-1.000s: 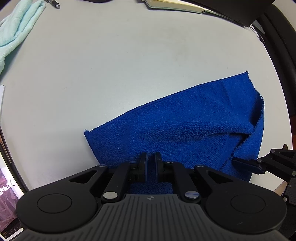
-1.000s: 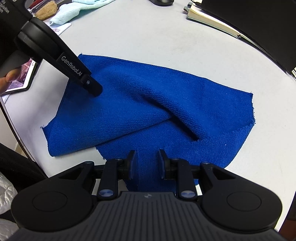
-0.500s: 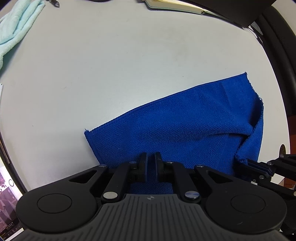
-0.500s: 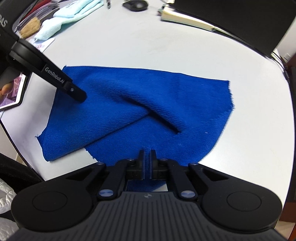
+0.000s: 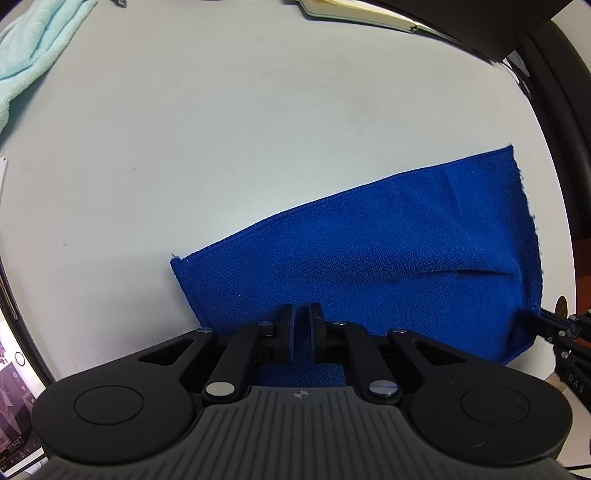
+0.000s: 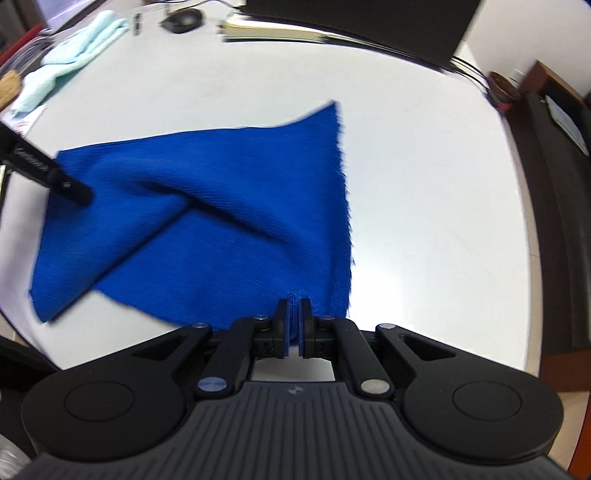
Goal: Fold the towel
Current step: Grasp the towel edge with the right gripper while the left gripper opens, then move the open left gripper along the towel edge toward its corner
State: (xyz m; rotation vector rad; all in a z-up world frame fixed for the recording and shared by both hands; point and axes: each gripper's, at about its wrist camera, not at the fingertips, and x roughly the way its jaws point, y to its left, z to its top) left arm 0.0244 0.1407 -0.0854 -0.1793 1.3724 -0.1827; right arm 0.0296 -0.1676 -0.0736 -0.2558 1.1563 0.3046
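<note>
The blue microfibre towel (image 5: 388, 266) lies on the white tabletop (image 5: 258, 129) near its near edge, already doubled over unevenly, with a diagonal ridge of slack cloth crossing its middle. The left gripper (image 5: 302, 325) pinches the towel's near-left hem, its jaws pressed together on the cloth; the right gripper (image 6: 294, 325) is likewise clamped on the near-right corner, a tuft of blue showing between its jaws. The step in hand looks like carrying the near edge over to the far one. To do it well, both grips should rise together and keep the hem taut between them, so the diagonal ridge pulls flat instead of being trapped in the fold, and the corners should land square on the far hem (image 5: 369, 188). The table's near rim sits just beside both grippers, so lifting before travelling avoids dragging cloth off it. Open room is generous on the far side: bare tabletop stretches away from the towel, with the pale green cloth (image 5: 33, 48) at far left and the open notebook (image 5: 354, 14) at the far edge, both well apart.
</note>
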